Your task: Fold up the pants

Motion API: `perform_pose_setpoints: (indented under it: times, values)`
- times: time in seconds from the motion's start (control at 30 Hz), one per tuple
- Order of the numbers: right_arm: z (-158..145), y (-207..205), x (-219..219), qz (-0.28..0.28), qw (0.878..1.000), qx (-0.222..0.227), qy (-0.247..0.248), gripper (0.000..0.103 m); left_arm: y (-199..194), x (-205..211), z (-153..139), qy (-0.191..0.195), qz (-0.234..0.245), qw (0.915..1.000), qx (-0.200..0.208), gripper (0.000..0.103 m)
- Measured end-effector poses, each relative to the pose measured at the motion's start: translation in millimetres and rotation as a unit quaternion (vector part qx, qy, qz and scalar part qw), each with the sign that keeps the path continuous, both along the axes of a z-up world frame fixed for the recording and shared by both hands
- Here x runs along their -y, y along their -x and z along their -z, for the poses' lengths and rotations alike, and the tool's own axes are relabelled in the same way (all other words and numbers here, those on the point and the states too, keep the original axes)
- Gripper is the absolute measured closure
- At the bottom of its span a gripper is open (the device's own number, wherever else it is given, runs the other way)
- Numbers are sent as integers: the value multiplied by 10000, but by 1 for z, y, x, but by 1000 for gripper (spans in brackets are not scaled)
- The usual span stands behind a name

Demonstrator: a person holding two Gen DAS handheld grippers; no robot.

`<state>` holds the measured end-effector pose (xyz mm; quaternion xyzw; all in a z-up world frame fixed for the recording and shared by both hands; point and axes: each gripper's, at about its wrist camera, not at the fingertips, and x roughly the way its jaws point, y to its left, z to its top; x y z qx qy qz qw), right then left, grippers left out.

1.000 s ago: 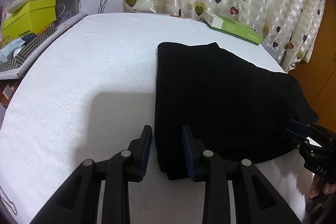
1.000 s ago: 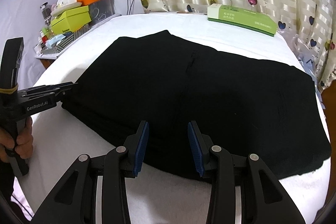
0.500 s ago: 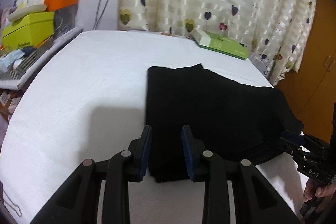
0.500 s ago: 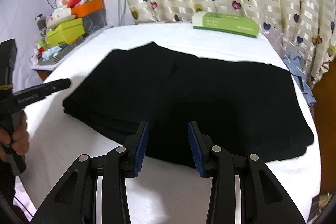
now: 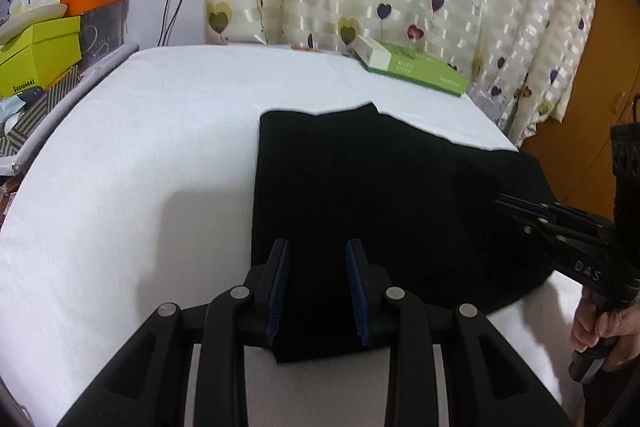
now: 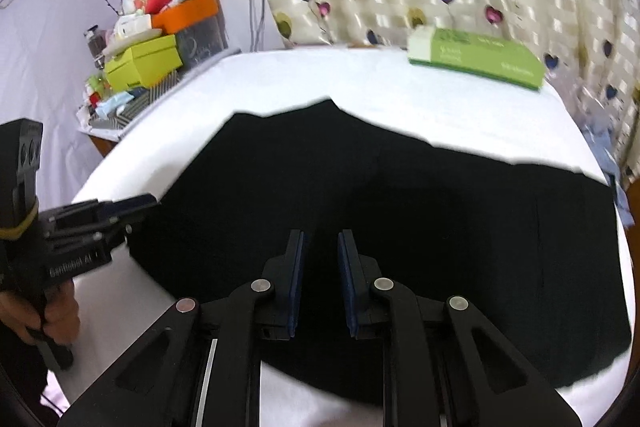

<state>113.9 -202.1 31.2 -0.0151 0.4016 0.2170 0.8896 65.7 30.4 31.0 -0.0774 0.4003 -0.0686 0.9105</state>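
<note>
Black pants [image 6: 400, 211]: blue cloth [image 6: 604, 151] right view only.

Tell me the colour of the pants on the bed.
Plain black pants, clearest in the right wrist view.

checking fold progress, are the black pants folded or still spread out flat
Folded, at least once: the black pants lie as a compact block on the white bed, with stacked layers at the near left edge. No separate legs show.

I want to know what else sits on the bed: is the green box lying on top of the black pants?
No, the green box lies on the white sheet near the curtain, apart from the black pants.
</note>
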Motion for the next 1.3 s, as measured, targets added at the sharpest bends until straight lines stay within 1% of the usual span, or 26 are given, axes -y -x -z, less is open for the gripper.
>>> perform_pose_setpoints:
  times: [0.1,0.17,0.2,0.27,0.3,0.37,0.47,0.57,0.67,0.8,0.87,0.93,0.97,1.0,1.03,1.23,1.3]
  values:
    - [3,-28,-6,77,10000,-61,9,85,-10,3,1,-25,-28,10000,-7,72]
    - [10,-48,-5,152,9997,-192,31,85,-15,4,6,-26,-24,10000,-83,72]
    - [14,-55,-5,203,9993,-279,128,85,-17,5,10,-67,-22,9999,-138,72]
    - [23,-63,-3,307,9983,-420,276,85,-16,6,16,-127,-1,9998,-163,72]
    - [29,-67,0,335,9979,-504,246,85,-14,6,16,-161,21,9998,-100,72]
    - [28,-67,5,354,9980,-514,117,85,-14,6,16,-161,31,9998,-101,72]
    - [22,-57,9,400,9981,-447,166,85,-14,5,15,-143,31,9998,-101,72]
    - [14,-36,6,272,9991,-294,142,85,-8,6,10,-88,2,9999,-67,72]
    - [8,-7,-1,148,9995,-124,260,85,1,9,5,-69,22,10000,23,72]
    - [7,21,-11,1,9995,-55,303,85,12,15,4,-62,31,10000,41,72]
    - [11,32,-16,-108,9992,-55,378,83,15,20,7,-94,70,9999,1,72]
    - [20,33,-20,-183,9985,-144,489,82,16,25,12,-162,152,9997,-91,72]
    - [22,35,-21,-191,9983,-81,548,82,16,29,15,-240,207,9994,-127,72]
    - [22,37,-22,-194,9981,-26,583,82,17,32,16,-361,215,9991,-81,72]
    - [21,38,-22,-172,9978,-29,632,81,18,33,14,-401,221,9989,-77,72]
    - [15,50,-20,-170,9980,19,615,79,28,35,10,-369,212,9991,-70,72]
    - [21,51,-18,-158,9977,-66,656,78,30,40,13,-487,231,9985,-64,72]
